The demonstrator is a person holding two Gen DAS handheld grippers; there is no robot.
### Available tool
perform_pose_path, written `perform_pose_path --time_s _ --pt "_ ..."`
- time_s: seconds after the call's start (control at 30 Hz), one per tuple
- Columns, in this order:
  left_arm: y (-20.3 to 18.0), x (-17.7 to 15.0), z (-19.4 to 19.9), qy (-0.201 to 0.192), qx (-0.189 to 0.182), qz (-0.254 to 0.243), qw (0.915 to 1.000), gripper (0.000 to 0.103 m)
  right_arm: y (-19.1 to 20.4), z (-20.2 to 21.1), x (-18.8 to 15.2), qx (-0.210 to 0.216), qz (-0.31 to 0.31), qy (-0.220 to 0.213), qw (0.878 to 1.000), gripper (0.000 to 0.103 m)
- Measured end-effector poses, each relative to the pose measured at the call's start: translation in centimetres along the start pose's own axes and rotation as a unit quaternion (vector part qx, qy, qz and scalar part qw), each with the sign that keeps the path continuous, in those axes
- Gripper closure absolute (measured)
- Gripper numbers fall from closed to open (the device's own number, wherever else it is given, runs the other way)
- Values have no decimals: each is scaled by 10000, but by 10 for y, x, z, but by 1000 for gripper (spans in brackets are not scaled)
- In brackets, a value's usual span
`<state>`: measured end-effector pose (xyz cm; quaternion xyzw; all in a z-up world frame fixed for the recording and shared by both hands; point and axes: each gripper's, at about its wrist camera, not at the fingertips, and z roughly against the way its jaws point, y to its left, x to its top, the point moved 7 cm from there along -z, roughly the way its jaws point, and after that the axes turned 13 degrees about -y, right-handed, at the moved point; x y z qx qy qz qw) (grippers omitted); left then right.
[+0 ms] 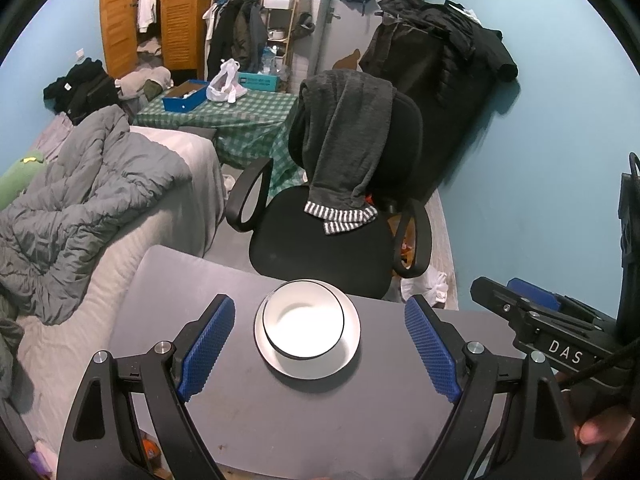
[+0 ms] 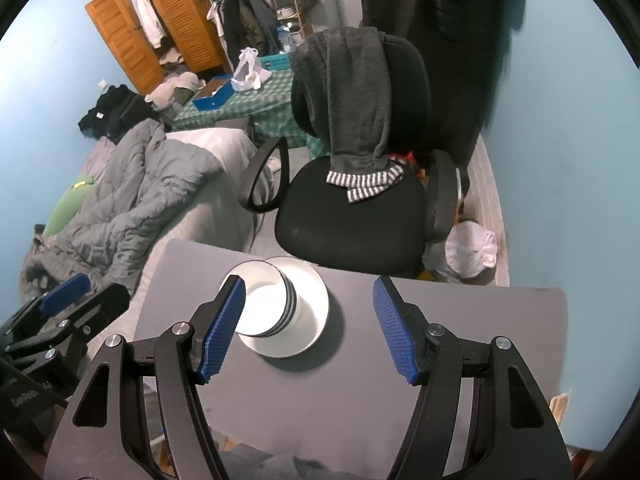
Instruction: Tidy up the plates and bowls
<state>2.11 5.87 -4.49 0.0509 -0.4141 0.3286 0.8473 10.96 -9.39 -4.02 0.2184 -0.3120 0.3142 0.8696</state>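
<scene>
Centrally, round glossy white bowl [image 1: 304, 326] nests in smooth plate [image 1: 352, 344].

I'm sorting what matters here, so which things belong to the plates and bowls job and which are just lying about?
Job:
- bowl, sitting on the plate
- plate
- grey table

Lying about:
- office chair with grey garment
- bed duvet
- blue box
- wooden wardrobe

A flat, matte grey worktop [image 1: 248, 412] with rounded corners carries a round white plate [image 1: 352, 340] lying directly on it toward its twelve o'clock edge, and a white bowl with a thin dark rim [image 1: 302, 322] stands in that plate.
</scene>
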Motion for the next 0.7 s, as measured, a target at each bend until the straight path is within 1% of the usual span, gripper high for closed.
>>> perform_pose_path --time_s 0.07,0.17,0.7 --pt "1 1 0 6 0 19 10000 15 -6 -2 4 0 -4 8 10000 38" --pt "2 2 0 -1 1 0 10000 15 -1 -1 2 8 10 21 10000 38" --pt "-5 6 0 -25 -92 -95 9999 15 -1 -2 3 -3 -5 31 10000 38"
